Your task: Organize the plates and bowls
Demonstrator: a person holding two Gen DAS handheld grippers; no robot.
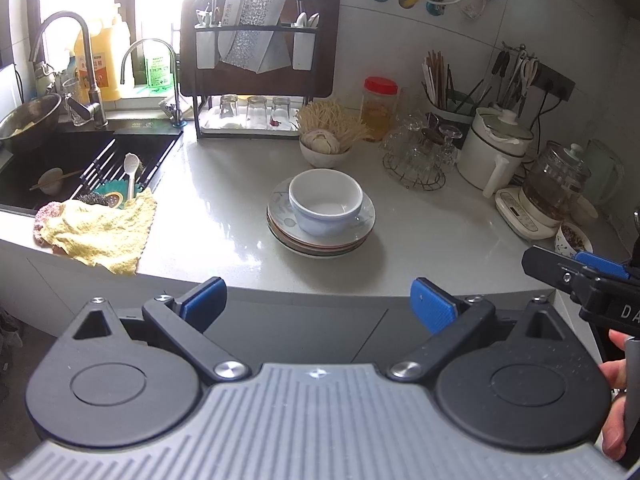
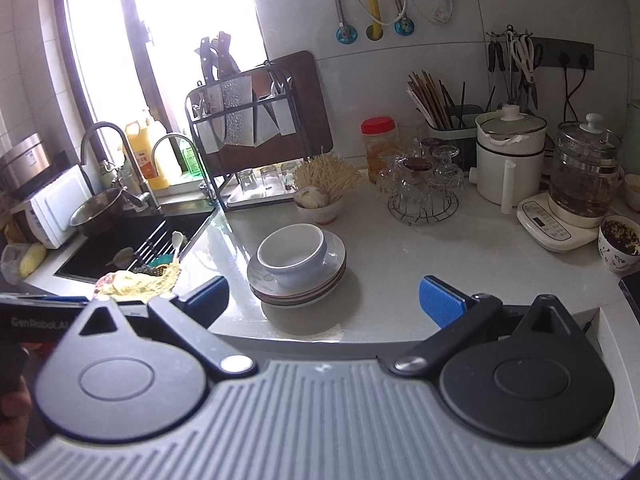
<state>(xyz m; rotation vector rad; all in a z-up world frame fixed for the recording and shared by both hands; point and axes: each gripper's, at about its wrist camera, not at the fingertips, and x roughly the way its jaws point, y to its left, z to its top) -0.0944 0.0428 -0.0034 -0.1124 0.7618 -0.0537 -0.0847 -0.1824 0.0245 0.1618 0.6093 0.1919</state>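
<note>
A pale blue bowl [image 1: 325, 201] [image 2: 292, 254] sits upright on a stack of several plates [image 1: 280, 216] [image 2: 336, 276] in the middle of the grey countertop. My left gripper [image 1: 320, 304] hangs open in front of the counter edge, short of the stack, nothing between its blue pads. My right gripper [image 2: 324, 298] is open wide too, just before the counter edge with the stack beyond its left finger; nothing is between its pads. In the left wrist view the right gripper's fingers [image 1: 560, 270] show at the right edge, held by a hand.
A sink [image 1: 60, 160] with a roll-up rack, spoon and yellow cloth [image 1: 100, 232] lies left. A knife and glass rack [image 1: 256, 80] stands behind. A small bowl of garlic [image 1: 324, 144], a glass-cup stand [image 1: 420, 160], a white pot [image 1: 496, 152] and a kettle [image 1: 556, 188] crowd the right.
</note>
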